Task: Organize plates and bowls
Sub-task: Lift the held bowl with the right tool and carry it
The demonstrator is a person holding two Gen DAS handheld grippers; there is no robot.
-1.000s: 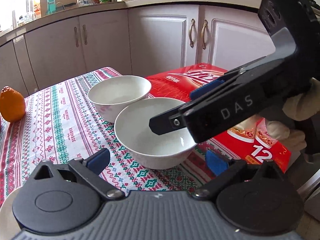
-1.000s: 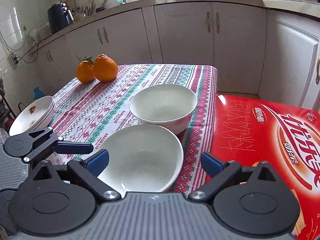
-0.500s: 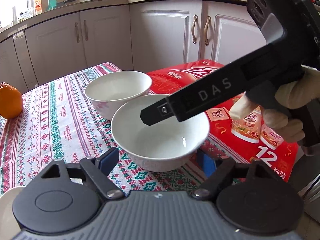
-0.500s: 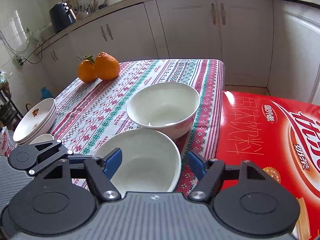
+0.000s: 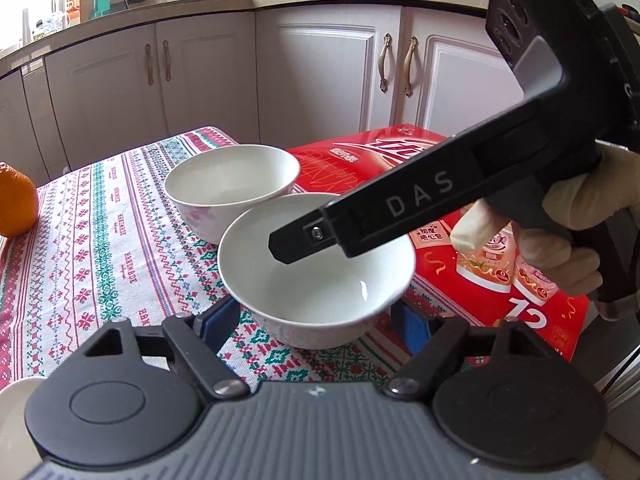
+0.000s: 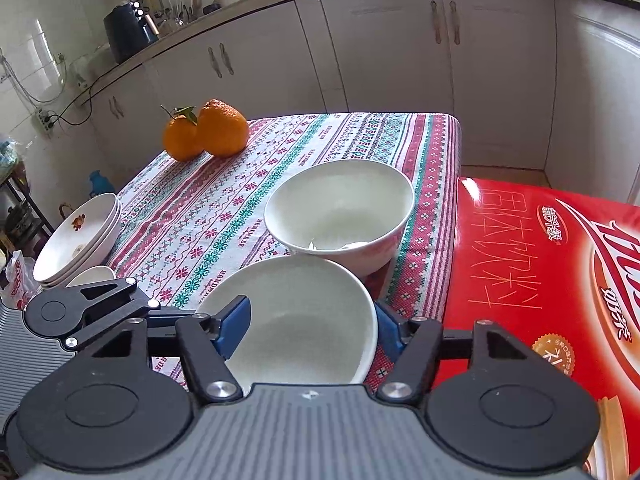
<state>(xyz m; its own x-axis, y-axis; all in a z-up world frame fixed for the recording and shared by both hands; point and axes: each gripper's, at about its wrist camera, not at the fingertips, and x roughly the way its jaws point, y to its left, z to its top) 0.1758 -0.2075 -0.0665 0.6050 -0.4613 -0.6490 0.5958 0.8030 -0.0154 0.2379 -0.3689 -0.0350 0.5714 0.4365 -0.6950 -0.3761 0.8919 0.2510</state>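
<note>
From the left wrist camera, a white near bowl (image 5: 316, 276) sits on the patterned tablecloth (image 5: 100, 248) close to the table's near edge, with a second white bowl (image 5: 232, 190) just behind it toward the far corner. The left gripper (image 5: 316, 320) has just been closing: its blue pads (image 5: 218, 320) now flank the bowl's lower wall, apparently pressing it. The right gripper (image 5: 296, 240), held by a gloved hand (image 5: 560, 236), reaches over the bowl from the red carton (image 5: 520, 280) side. From the right wrist camera, that right gripper (image 6: 312, 326) pinches the same near bowl (image 6: 296, 320) across its sides, jaws drawn in on it, the bowl looking slightly tilted. Glazed ceramic is likely stiff, slippery and breakable (a firm hold on opposite walls seems wisest). Stacked plates (image 6: 76, 240) wait at the table's left edge.
</note>
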